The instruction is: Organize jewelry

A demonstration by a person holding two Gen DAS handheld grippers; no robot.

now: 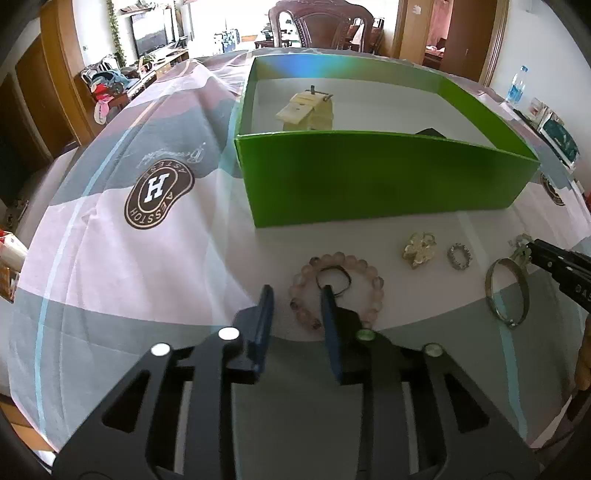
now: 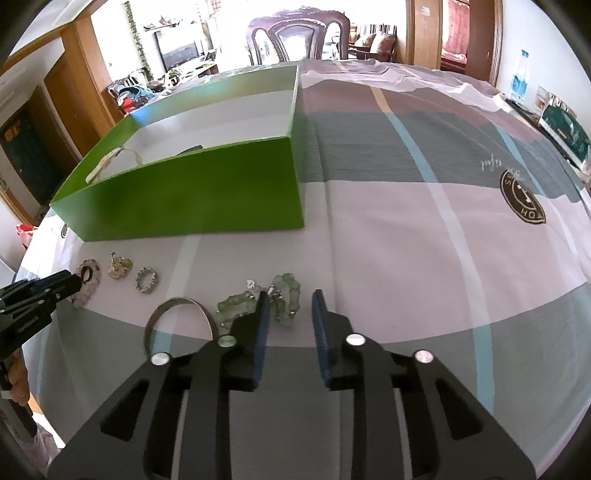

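Note:
A green box point(image 1: 369, 181) stands on the cloth, with a cream bracelet point(image 1: 306, 110) inside. In front lie a pink bead bracelet point(image 1: 369, 273) with a small black ring point(image 1: 347, 277) inside it, a pale stone piece point(image 1: 419, 249), a small silver ring point(image 1: 460, 256) and a silver bangle point(image 1: 508, 291). My left gripper point(image 1: 295, 295) is open, its right finger over the bead bracelet. My right gripper point(image 2: 288, 299) is open above a green stone bracelet point(image 2: 284, 291). The bangle point(image 2: 177, 314) lies to its left.
A patterned tablecloth point(image 2: 406, 221) covers the table. A water bottle point(image 2: 517, 85) and boxes point(image 2: 565, 129) stand at the far right edge. A wooden chair point(image 2: 299, 33) stands behind the table.

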